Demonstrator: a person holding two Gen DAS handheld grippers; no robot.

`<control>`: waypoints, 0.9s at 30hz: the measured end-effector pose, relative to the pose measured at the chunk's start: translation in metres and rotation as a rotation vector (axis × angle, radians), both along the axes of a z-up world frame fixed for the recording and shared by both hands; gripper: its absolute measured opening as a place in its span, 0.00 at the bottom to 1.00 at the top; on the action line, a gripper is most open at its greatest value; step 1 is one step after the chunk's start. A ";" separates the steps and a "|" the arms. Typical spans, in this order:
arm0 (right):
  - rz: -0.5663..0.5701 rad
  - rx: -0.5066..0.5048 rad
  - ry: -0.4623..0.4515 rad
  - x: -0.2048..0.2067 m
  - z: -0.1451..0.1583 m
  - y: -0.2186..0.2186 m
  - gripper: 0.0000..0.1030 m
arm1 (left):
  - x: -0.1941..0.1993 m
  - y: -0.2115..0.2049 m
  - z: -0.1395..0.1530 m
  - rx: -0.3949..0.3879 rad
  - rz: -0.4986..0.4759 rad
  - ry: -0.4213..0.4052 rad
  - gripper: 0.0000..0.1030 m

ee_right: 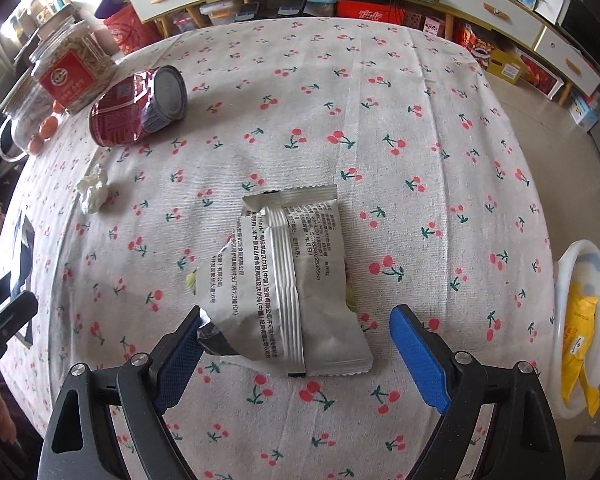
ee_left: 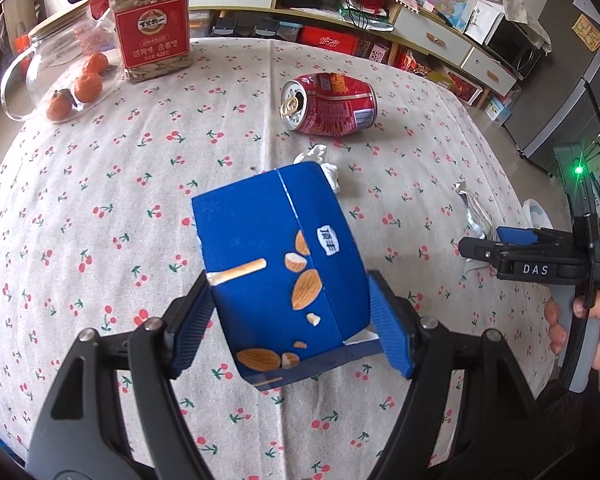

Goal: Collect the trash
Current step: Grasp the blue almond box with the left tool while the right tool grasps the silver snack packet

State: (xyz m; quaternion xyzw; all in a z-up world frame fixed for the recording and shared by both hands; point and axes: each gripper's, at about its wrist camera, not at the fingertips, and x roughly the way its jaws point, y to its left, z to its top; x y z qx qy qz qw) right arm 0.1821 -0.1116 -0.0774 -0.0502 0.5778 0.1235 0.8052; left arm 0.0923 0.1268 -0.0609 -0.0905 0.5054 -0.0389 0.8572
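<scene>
The blue cardboard snack box with almond print (ee_left: 288, 276) is pinched between the jaws of the left gripper (ee_left: 290, 326), lifted above the cherry-print counter (ee_left: 100, 208). The right gripper (ee_right: 296, 352), jaws spread, straddles the torn silver foil wrapper (ee_right: 288, 280); closure is best made low across it. Beyond lie a crumpled white tissue (ee_right: 93, 192) and a dented red drink can (ee_right: 138, 106).

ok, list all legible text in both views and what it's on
"DAS": black body of the right gripper.
"顶丰": white badge on the blue cardboard snack box, held in the left gripper.
"425", partly legible: red label of the clear seed jar.
Crushed red can, torn silver foil wrapper: print too small.
</scene>
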 end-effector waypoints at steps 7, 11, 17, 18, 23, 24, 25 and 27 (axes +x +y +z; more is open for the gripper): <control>-0.001 0.011 -0.016 -0.003 0.006 -0.006 0.75 | -0.002 -0.004 0.002 0.004 -0.007 -0.006 0.73; -0.002 0.014 -0.037 -0.009 0.014 -0.010 0.74 | -0.002 -0.007 0.006 -0.001 -0.013 -0.018 0.73; -0.012 0.028 -0.083 -0.016 0.029 -0.024 0.74 | -0.002 -0.017 0.014 -0.001 -0.028 -0.045 0.73; -0.016 0.030 -0.090 -0.016 0.031 -0.027 0.74 | -0.002 -0.020 0.015 -0.002 -0.033 -0.051 0.73; -0.036 0.024 -0.125 -0.022 0.039 -0.043 0.74 | -0.006 -0.042 0.026 0.005 -0.080 -0.087 0.73; -0.046 0.024 -0.131 -0.024 0.040 -0.050 0.74 | -0.007 -0.047 0.027 0.007 -0.089 -0.092 0.73; -0.053 0.025 -0.135 -0.025 0.041 -0.052 0.73 | -0.007 -0.051 0.029 0.010 -0.099 -0.097 0.73; -0.074 0.031 -0.142 -0.029 0.043 -0.064 0.73 | -0.008 -0.060 0.029 0.014 -0.118 -0.101 0.73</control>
